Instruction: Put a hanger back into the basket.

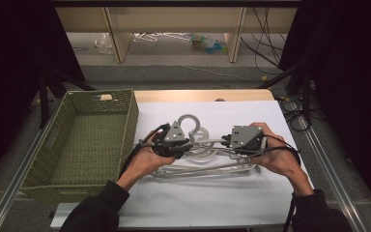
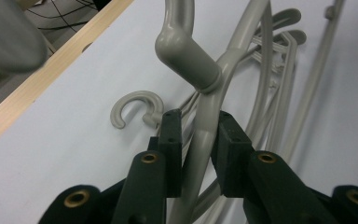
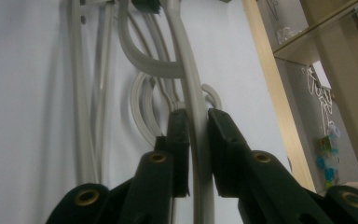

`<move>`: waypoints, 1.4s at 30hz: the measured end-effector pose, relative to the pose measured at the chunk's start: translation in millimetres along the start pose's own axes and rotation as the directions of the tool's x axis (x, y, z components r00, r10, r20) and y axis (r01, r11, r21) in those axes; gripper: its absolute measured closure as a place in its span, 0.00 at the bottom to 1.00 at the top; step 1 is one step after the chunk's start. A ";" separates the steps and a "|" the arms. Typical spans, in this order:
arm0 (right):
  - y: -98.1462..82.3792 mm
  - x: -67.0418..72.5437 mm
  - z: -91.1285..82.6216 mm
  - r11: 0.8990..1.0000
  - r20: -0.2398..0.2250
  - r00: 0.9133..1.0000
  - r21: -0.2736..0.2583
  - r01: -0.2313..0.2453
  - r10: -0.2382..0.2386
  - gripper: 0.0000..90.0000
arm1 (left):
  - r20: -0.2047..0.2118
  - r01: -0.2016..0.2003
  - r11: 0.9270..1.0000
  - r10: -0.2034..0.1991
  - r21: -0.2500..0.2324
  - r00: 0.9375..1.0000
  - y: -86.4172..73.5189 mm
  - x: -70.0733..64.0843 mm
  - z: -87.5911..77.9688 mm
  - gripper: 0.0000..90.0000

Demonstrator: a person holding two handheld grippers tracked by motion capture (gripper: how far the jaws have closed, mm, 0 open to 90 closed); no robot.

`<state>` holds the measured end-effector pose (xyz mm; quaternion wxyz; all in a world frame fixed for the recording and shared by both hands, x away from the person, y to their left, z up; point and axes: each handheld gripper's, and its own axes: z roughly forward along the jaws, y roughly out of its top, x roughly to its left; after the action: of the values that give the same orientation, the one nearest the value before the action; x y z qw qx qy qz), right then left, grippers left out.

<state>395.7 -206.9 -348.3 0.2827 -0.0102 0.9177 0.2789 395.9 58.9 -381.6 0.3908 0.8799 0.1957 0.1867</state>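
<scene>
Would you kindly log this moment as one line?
left claw: shut on top hanger | right claw: shut on top hanger | hanger pile: on table | basket: left

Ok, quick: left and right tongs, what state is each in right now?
Left tongs: closed on an arm of the top grey hanger.
Right tongs: closed on the same hanger's other arm.

— What colour are the hangers [image 1: 207,153]?
— Pale grey, plain, no pattern.
— And the basket [image 1: 84,140] at the bench's left edge?
— Olive green, woven all over.
— The bench [image 1: 270,193] itself?
— White on top, with a light wood strip along its far edge.
— The hand-held grippers?
— Black jaws with brass-coloured rivets; grey plates on top. The sleeves [image 1: 94,212] are black.
</scene>
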 end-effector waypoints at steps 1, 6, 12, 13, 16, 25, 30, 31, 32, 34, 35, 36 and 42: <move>0.4 0.2 -1.3 1.000 0.015 0.999 -0.007 -0.028 0.029 0.78 | -0.008 0.001 1.000 -0.001 0.000 1.000 1.4 -0.6 -2.6 0.85; 3.6 -5.7 -16.4 0.975 0.076 0.975 -0.086 -0.203 0.209 0.55 | 0.033 0.097 0.995 -0.096 -0.010 0.995 4.6 4.1 -13.5 0.90; 5.2 0.6 -44.3 0.907 0.042 0.925 -0.217 -0.361 0.378 0.42 | 0.051 0.249 0.968 -0.248 -0.021 0.967 0.7 21.5 -42.4 0.90; 4.2 2.2 -45.6 0.899 0.034 0.919 -0.224 -0.377 0.394 0.41 | 0.051 0.249 0.968 -0.248 -0.021 0.967 0.7 21.5 -42.4 0.90; -1.9 12.1 -46.3 0.865 0.017 0.888 -0.234 -0.443 0.460 0.40 | 0.113 0.377 0.926 -0.371 -0.035 0.922 -3.4 31.4 -61.1 0.90; -18.4 57.3 -35.5 0.829 -0.033 0.857 -0.235 -0.507 0.515 0.38 | 0.089 0.434 0.898 -0.428 -0.067 0.899 -13.8 49.1 -106.4 0.90; -26.5 65.8 -25.2 0.829 -0.064 0.848 -0.185 -0.528 0.526 0.35 | 0.075 0.443 0.890 -0.437 -0.106 0.896 -15.4 59.4 -136.5 0.90; -28.4 67.6 -22.5 0.829 -0.069 0.847 -0.175 -0.531 0.527 0.35 | 0.036 0.436 0.894 -0.435 -0.105 0.900 -17.6 67.2 -149.0 0.90; -28.4 67.6 -22.5 0.829 -0.069 0.847 -0.175 -0.531 0.527 0.35 | 0.036 0.436 0.894 -0.435 -0.105 0.900 -17.6 67.2 -149.0 0.90; -28.8 69.0 -21.3 0.830 -0.078 0.846 -0.167 -0.533 0.527 0.35 | -0.022 0.435 0.895 -0.439 -0.104 0.898 -22.5 77.4 -162.1 0.90; -29.1 69.3 -20.8 0.832 -0.077 0.848 -0.166 -0.529 0.524 0.35 | -0.044 0.436 0.895 -0.442 -0.097 0.896 -26.5 83.8 -169.7 0.90; -29.4 70.0 -20.0 0.830 -0.070 0.847 -0.170 -0.530 0.527 0.35 | -0.065 0.440 0.892 -0.447 -0.100 0.892 -30.3 89.1 -175.1 0.90; -34.8 72.4 -17.4 0.815 -0.069 0.832 -0.172 -0.553 0.550 0.32 | -0.174 0.482 0.864 -0.503 -0.147 0.847 -63.3 120.8 -200.6 0.90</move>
<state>332.2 -235.2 -392.0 0.1804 0.2277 0.8537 0.4322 389.9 280.5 -283.1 0.4456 0.7557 0.4450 0.1799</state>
